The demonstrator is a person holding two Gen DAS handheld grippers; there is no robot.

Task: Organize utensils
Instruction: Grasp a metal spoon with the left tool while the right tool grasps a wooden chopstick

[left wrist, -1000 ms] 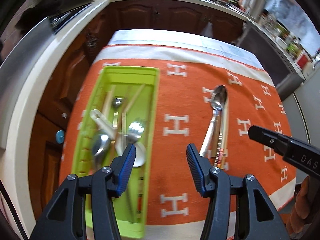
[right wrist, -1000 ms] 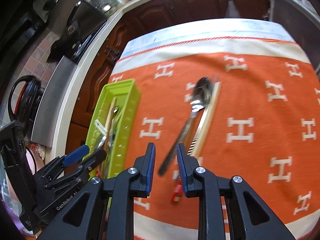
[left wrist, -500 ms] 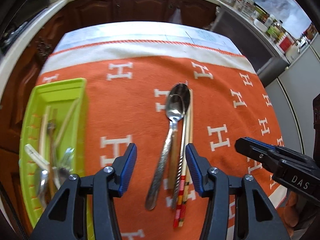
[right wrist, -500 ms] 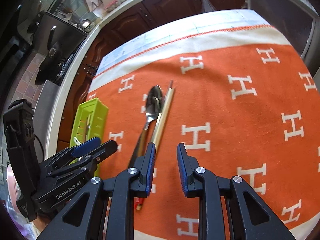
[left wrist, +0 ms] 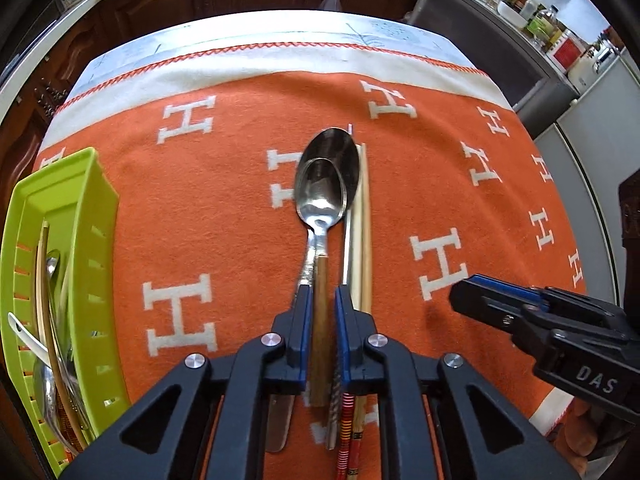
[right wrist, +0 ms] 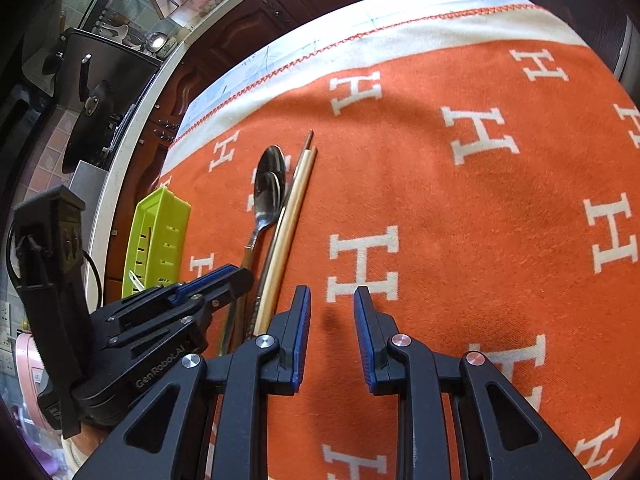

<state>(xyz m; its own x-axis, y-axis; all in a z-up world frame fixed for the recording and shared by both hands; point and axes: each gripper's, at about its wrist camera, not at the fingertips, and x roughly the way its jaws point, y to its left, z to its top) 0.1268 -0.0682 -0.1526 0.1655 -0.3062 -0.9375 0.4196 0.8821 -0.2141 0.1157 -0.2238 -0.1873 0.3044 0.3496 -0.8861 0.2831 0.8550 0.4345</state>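
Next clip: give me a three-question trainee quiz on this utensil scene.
1. True or false: the green tray already holds utensils.
2. What sits between the jaws of the left gripper? A) a wooden handle B) a fork C) nothing
3. Which gripper has nothing between its jaws?
Key: 1 true. 2 A; those jaws have just been closing on it. 3 the right gripper.
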